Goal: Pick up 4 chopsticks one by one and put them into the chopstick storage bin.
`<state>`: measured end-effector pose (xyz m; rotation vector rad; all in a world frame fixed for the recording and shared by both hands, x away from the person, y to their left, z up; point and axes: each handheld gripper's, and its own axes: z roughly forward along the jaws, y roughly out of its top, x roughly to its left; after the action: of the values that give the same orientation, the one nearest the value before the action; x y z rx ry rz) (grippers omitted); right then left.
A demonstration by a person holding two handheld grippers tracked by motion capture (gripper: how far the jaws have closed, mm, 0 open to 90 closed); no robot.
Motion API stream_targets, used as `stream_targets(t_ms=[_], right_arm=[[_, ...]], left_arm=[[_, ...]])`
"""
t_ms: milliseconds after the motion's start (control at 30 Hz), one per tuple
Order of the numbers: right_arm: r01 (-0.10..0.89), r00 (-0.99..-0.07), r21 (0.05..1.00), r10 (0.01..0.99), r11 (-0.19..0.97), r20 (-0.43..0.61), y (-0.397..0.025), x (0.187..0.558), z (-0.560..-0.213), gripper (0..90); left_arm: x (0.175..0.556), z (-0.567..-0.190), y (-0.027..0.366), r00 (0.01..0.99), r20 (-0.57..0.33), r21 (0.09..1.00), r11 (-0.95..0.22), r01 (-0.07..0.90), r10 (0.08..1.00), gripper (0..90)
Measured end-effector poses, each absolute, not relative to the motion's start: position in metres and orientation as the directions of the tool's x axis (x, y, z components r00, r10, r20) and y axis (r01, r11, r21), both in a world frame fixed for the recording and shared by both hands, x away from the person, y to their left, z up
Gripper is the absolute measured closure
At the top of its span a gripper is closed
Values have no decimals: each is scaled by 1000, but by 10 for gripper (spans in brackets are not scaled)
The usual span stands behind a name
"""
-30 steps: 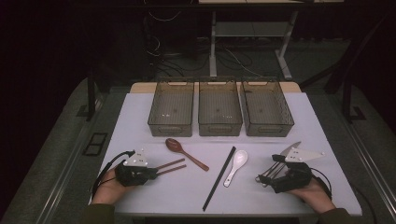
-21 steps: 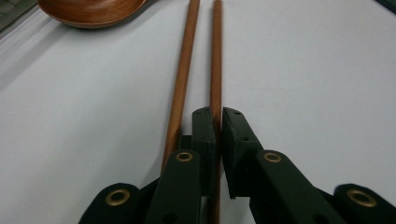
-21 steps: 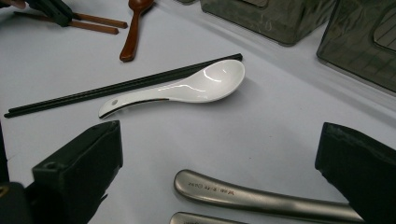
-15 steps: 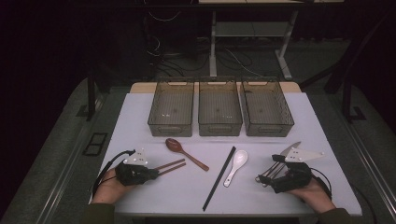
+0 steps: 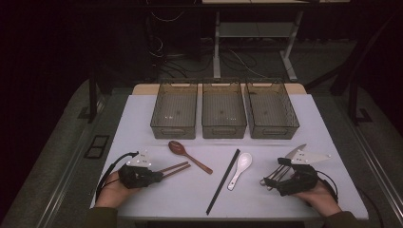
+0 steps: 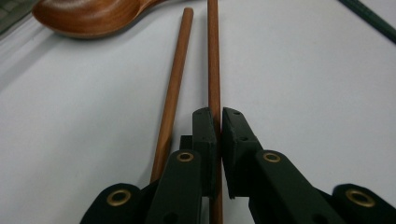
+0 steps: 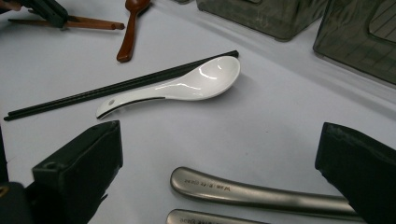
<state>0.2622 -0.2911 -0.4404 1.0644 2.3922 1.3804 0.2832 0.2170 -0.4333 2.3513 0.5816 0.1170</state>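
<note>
Nothing moved; left tongs [image 6: 218,122] pinch wooden chopstick [image 6: 214,60], right tongs [image 7: 219,154] wide open.

A white table [image 5: 142,114] stands in a dim room, with cables [image 5: 237,57] on dark floor behind.

Right gripper view: two grey metal utensil handles [image 7: 261,191] run off the bottom and right edges, their working ends unseen; engraved lettering illegible. Left gripper view: brown wooden spoon [image 6: 88,16] cropped by the top edge; the brown wooden chopsticks' [image 6: 175,88] near ends are hidden beneath the left claw [image 6: 219,122].
</note>
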Motion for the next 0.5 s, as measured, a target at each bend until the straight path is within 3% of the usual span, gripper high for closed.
stream_targets(t_ms=[500], right_arm=[[493,-726,812,662,312,187,-291,262,-440,7]], left_arm=[[282,-420,199,872,-101,690,-598,408,478,833]])
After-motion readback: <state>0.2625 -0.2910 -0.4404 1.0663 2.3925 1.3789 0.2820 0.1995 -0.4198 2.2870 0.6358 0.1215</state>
